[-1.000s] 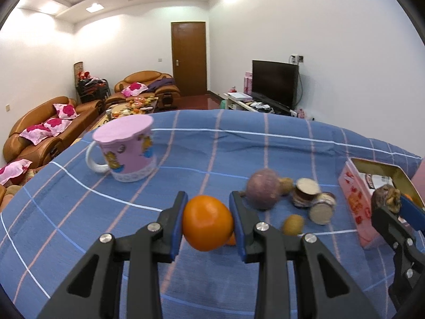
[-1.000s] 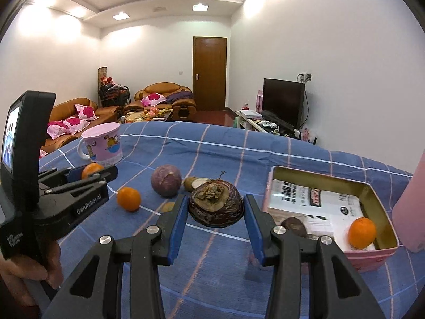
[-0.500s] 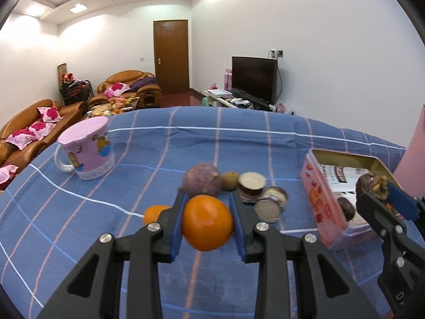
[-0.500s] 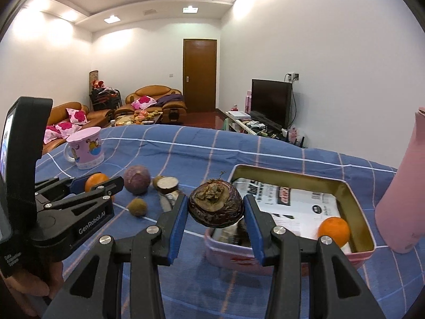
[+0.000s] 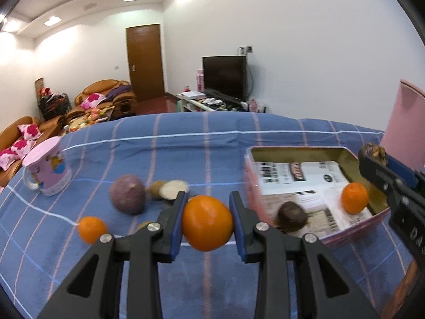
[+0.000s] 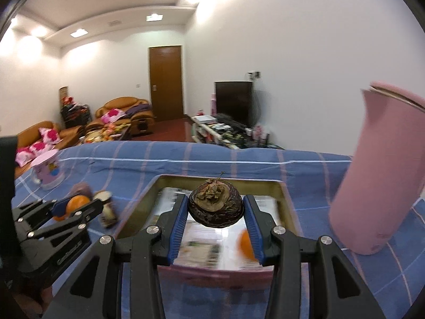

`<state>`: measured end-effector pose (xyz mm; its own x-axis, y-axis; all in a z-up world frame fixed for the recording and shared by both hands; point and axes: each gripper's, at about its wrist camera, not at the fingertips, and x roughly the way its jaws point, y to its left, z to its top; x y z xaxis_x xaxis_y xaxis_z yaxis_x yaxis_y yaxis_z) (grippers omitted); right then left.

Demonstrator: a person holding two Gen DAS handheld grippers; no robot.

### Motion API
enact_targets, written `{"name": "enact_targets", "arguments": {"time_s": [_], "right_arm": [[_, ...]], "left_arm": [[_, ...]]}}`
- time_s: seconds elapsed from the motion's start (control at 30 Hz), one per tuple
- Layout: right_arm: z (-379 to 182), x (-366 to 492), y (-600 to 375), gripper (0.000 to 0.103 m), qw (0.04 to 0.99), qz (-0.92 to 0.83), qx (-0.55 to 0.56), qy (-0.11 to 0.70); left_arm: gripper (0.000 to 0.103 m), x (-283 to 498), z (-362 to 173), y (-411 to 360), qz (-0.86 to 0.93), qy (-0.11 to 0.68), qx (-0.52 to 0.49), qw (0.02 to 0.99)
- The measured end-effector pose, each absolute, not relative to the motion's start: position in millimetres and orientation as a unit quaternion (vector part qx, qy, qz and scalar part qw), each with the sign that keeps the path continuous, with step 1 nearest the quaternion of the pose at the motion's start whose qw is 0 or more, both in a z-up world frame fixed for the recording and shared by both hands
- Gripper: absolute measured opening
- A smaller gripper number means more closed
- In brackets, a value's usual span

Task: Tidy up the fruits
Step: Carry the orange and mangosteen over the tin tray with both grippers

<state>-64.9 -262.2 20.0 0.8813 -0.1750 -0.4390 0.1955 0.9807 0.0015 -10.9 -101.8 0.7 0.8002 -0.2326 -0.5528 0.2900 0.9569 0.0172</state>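
My left gripper (image 5: 207,222) is shut on an orange (image 5: 207,222), held above the blue cloth just left of the pink tin box (image 5: 356,235). My right gripper (image 6: 215,212) is shut on a dark brown wrinkled fruit (image 6: 215,205), which hangs over the open pink tin box (image 6: 212,273). Inside the box, on printed paper, lie a small orange (image 5: 354,198) and a dark round fruit (image 5: 292,216). On the cloth to the left rest a purple round fruit (image 5: 128,198), another small orange (image 5: 92,229) and cut fruit halves (image 5: 174,189).
A pink mug (image 5: 47,170) stands at the left of the blue striped tablecloth (image 5: 186,143). A tall pink bottle (image 6: 377,175) stands right of the box. Beyond the table are sofas, a door and a television.
Both grippers have swung to the right with their fruits still held. The box has come closer in both views, and the dark fruit now hangs above it.
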Motion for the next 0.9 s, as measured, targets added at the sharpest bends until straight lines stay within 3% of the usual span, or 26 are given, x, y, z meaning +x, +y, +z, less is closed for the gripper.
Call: {"name": "enact_targets", "arguments": {"time_s": [0.47,0.9], "right_arm": [[22,-57,-339,0.045,0.957,-0.175,0.051,0.226],[3,-25,-341,0.045,0.949,-0.138,0.055,0.278]], "left_arm": [[0.034,-1,2,-189,-0.187,0.292,0.073,0.935],[0.034,23,-9,-226,-0.183,0.341,0.091,0.918]]}}
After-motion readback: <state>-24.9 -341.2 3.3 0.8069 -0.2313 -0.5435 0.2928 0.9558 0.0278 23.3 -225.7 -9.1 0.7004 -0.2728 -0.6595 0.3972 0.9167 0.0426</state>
